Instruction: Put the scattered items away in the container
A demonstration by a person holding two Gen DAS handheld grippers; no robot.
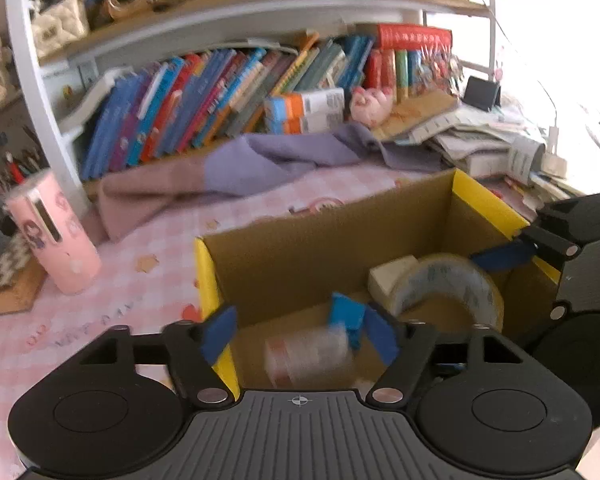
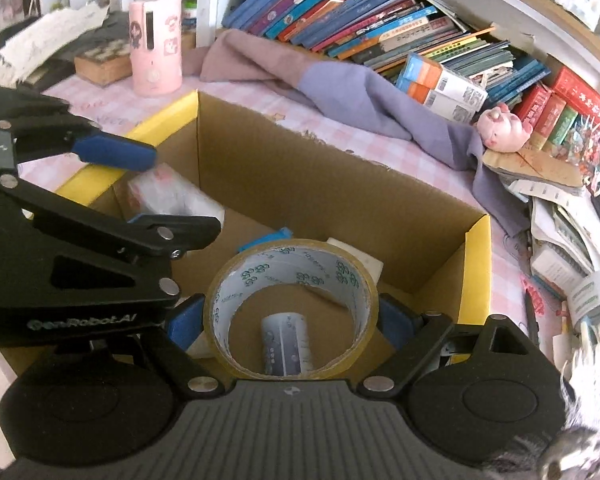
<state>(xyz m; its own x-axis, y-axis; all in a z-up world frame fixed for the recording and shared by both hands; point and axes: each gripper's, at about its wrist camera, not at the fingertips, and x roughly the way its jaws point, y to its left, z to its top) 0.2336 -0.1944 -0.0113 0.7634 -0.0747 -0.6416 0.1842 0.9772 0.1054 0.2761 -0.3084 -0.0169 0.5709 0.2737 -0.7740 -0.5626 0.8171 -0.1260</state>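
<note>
An open cardboard box (image 1: 300, 264) with yellow flap edges stands on the pink checked tablecloth. My left gripper (image 1: 300, 332) hangs over the box's near left corner, jaws open. A blurred pale bottle (image 1: 308, 356) with a pink-orange label lies loose between and below its pads, a blue piece (image 1: 348, 316) beside it. My right gripper (image 2: 290, 316) is shut on a brown tape roll (image 2: 292, 300) above the inside of the box (image 2: 300, 168). Through the roll's hole a small white and blue cylinder (image 2: 288, 348) shows on the box floor. A white block (image 2: 356, 256) lies farther back.
A pink cylindrical holder (image 1: 56, 236) stands left of the box. A purple and mauve cloth (image 1: 240, 168) lies behind it, below a shelf of leaning books (image 1: 220, 92). A pink plush pig (image 2: 504, 128) and stacked papers (image 2: 560, 240) crowd the right side.
</note>
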